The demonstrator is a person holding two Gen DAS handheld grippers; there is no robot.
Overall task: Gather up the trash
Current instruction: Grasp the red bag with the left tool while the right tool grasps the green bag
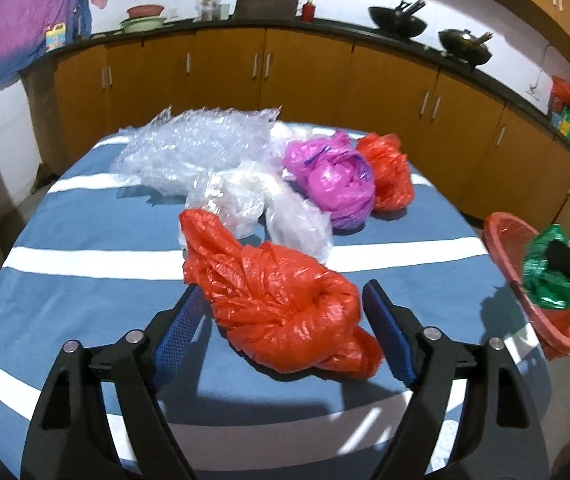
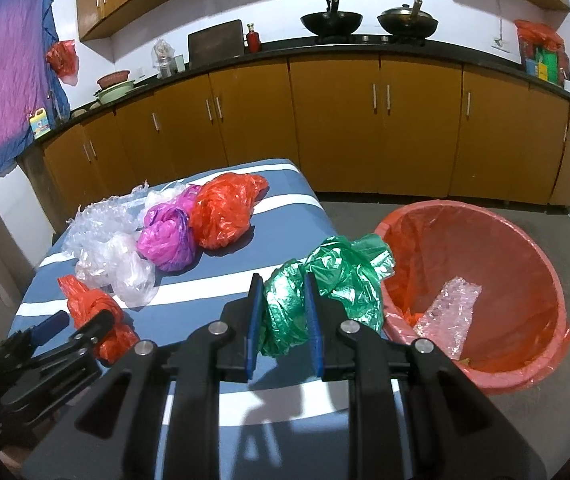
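Observation:
My left gripper is open, its blue pads on either side of a knotted red plastic bag lying on the blue-and-white striped table. My right gripper is shut on a green plastic bag, held above the table's right edge beside the red-lined trash bin. The bin holds a piece of bubble wrap. In the left wrist view the green bag hangs over the bin. The left gripper and its red bag show at lower left of the right wrist view.
On the table behind lie a magenta bag, another red bag, clear plastic bags and bubble wrap. Orange kitchen cabinets with woks on the counter stand behind. Grey floor surrounds the bin.

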